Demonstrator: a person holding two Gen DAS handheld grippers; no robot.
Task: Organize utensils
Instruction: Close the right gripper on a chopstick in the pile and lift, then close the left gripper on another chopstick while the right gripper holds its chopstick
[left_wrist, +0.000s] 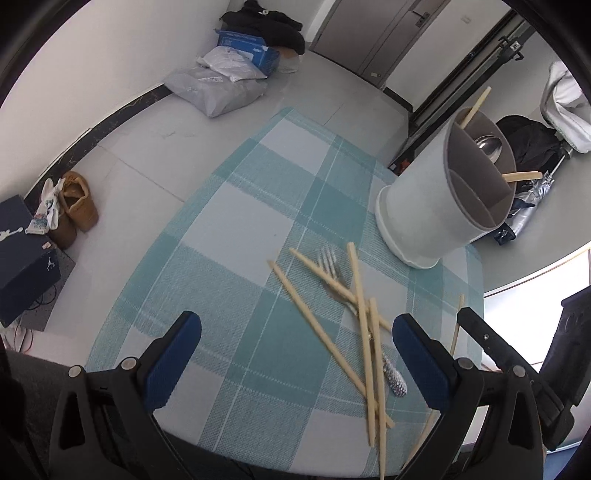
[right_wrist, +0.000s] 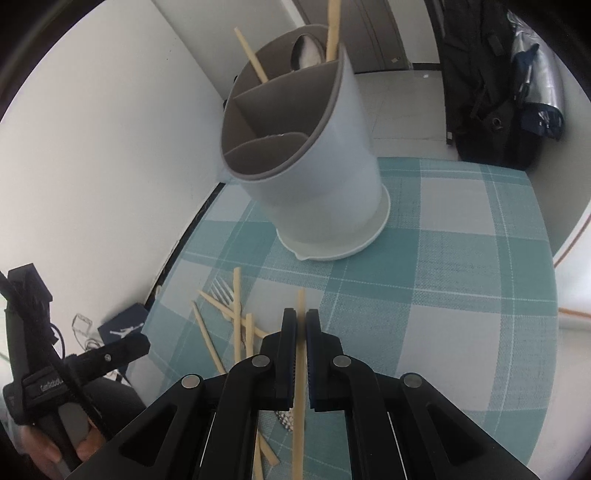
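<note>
Slip risk: right gripper (right_wrist: 301, 325) pinches one chopstick (right_wrist: 300, 354) thinly, holder (right_wrist: 325, 177) at 12 o'clock, so it may pivot and miss the compartment; left gripper (left_wrist: 295, 354) gapes empty over pile (left_wrist: 354, 325) at 6 o'clock.

We are seeing even, soft daylight casting faint shadows; fisheye distortion is bending the edges, dark vignetting is framing both views, and focus is staying sharp.

Open left gripper (left_wrist: 295, 350), loose chopsticks (left_wrist: 364, 332), possibly one fork (left_wrist: 332, 269)
</note>
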